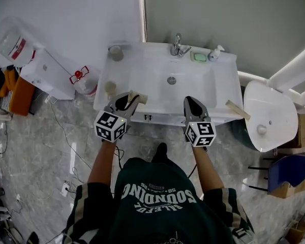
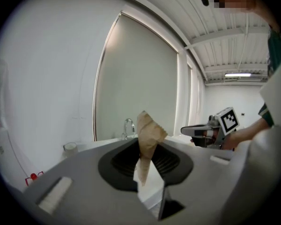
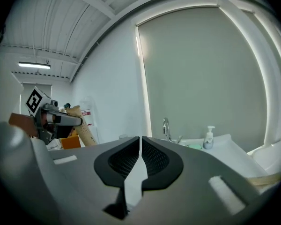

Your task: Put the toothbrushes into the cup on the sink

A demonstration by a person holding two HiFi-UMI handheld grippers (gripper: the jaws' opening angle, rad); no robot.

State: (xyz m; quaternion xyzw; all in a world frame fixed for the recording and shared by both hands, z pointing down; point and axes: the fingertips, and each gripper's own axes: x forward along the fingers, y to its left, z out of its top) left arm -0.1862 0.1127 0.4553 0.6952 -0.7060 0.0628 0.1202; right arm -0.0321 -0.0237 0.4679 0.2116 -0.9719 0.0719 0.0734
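Note:
My left gripper point(image 1: 128, 101) is shut on a tan toothbrush point(image 1: 138, 98) at the front left edge of the white sink point(image 1: 142, 70). In the left gripper view the toothbrush point(image 2: 148, 134) sticks up between the jaws of the left gripper point(image 2: 147, 149). A second tan toothbrush point(image 1: 237, 110) lies on the sink's front right corner. A cup point(image 1: 116, 53) stands at the sink's back left corner, and is also in the left gripper view as the cup point(image 2: 70, 148). My right gripper point(image 1: 192, 102) hovers over the sink's front edge; the right gripper point(image 3: 140, 143) is shut and holds nothing.
A faucet point(image 1: 177, 46), a green soap dish point(image 1: 199, 57) and a soap bottle point(image 1: 215, 54) line the back of the sink. A second small cup point(image 1: 110, 87) sits at its left edge. A loose white basin point(image 1: 269, 116) lies to the right, a water jug point(image 1: 15, 42) to the left.

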